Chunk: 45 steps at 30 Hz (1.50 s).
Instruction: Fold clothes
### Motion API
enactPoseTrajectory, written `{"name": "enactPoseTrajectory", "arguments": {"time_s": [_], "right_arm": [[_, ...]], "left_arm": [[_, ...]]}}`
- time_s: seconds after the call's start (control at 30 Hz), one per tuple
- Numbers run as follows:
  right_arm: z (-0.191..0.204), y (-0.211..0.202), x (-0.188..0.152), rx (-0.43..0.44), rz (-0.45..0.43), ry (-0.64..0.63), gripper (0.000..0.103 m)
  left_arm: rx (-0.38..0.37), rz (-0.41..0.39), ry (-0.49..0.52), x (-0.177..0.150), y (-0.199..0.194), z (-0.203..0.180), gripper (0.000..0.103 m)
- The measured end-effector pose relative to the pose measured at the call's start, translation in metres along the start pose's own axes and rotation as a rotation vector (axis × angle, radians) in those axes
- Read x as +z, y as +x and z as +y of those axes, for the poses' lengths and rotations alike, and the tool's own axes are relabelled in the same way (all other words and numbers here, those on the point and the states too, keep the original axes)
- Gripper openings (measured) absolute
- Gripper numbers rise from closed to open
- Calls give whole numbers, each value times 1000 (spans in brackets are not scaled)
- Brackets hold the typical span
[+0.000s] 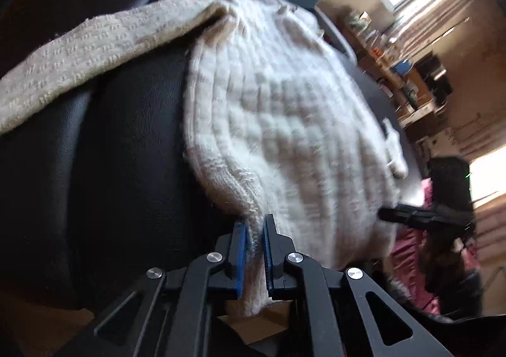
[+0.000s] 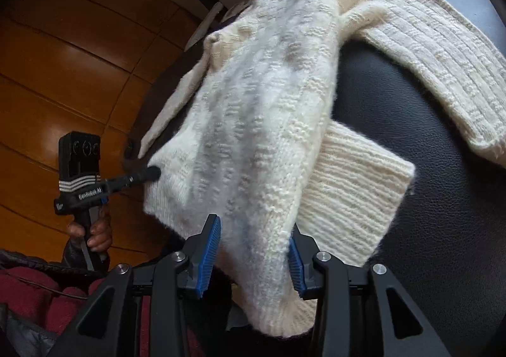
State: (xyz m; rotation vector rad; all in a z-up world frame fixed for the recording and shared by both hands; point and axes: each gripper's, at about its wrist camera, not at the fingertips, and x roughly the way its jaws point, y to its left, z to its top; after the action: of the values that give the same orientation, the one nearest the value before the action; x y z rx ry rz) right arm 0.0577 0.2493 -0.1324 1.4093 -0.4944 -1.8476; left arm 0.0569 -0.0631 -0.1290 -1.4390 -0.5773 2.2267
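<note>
A cream knitted sweater [image 2: 259, 110] lies over a black leather seat [image 2: 411, 167], its hem pinched tight in the left gripper [image 1: 254, 236] and sitting between the right gripper's [image 2: 254, 249] half-closed fingers; keep both corners level and taut when folding.

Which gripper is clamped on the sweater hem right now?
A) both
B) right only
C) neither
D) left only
D: the left gripper has its blue pads pinched tight on the cream sweater hem, while the right gripper stands wide open with the knit only draped between its fingers.
</note>
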Motion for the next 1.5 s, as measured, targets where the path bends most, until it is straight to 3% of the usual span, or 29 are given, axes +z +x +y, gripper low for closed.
{"name": "enactPoseTrajectory", "arguments": {"time_s": [0.13, 0.2, 0.27, 0.33, 0.37, 0.5, 0.57, 0.63, 0.67, 0.73, 0.77, 0.8, 0.97, 1.07, 1.17, 1.27, 1.33, 1.4, 1.5], "right_arm": [[20, 1, 0, 152, 29, -58, 41], [22, 5, 0, 170, 37, -71, 41], [18, 3, 0, 178, 8, -52, 41], [10, -4, 2, 137, -42, -27, 41], [6, -9, 4, 106, -71, -14, 41], [-15, -21, 13, -97, -154, 44, 39], [-25, -20, 13, -143, -139, 70, 39], [-32, -18, 11, -162, -116, 85, 39], [-33, -18, 9, -162, -111, 88, 39], [-36, -17, 6, -142, -120, 105, 39], [-36, -16, 5, -136, -123, 110, 39], [-36, -15, 5, -138, -125, 107, 39], [-35, -12, 6, -149, -134, 92, 39], [-34, -10, 7, -155, -139, 83, 39], [-32, -7, 7, -154, -141, 70, 39], [-18, -6, 6, -77, -114, 29, 41], [-9, -5, 5, -26, -96, 1, 41], [-1, 0, 5, -8, -75, -24, 41], [-4, 4, 7, 0, -91, 3, 41]], "left_arm": [[-171, -174, -86, 32, -60, 8, 10], [-123, -244, -120, 44, -81, 24, 8], [-55, -261, -178, 50, -86, 45, 6], [-12, -245, -225, 48, -81, 64, 3], [44, -233, -230, 43, -78, 69, 3], [157, -159, -270, 26, -58, 91, 3], [171, -158, -255, 18, -56, 88, 3], [134, -164, -182, 13, -62, 71, 4], [117, -134, -146, 13, -58, 63, 10], [94, -76, -96, 13, -48, 50, 42], [91, -67, -89, 12, -43, 46, 67], [84, -63, -85, 11, -38, 44, 71], [89, -43, -96, 9, -16, 37, 66], [144, -1, -54, 4, -1, 31, 14], [143, 0, -54, 1, 4, 28, 12], [-50, -67, -147, 10, -20, 30, 11], [-156, -162, -197, 21, -49, 35, 11], [-161, -235, -243, 31, -70, 48, 11], [-63, -269, -316, 37, -80, 77, 11]]}}
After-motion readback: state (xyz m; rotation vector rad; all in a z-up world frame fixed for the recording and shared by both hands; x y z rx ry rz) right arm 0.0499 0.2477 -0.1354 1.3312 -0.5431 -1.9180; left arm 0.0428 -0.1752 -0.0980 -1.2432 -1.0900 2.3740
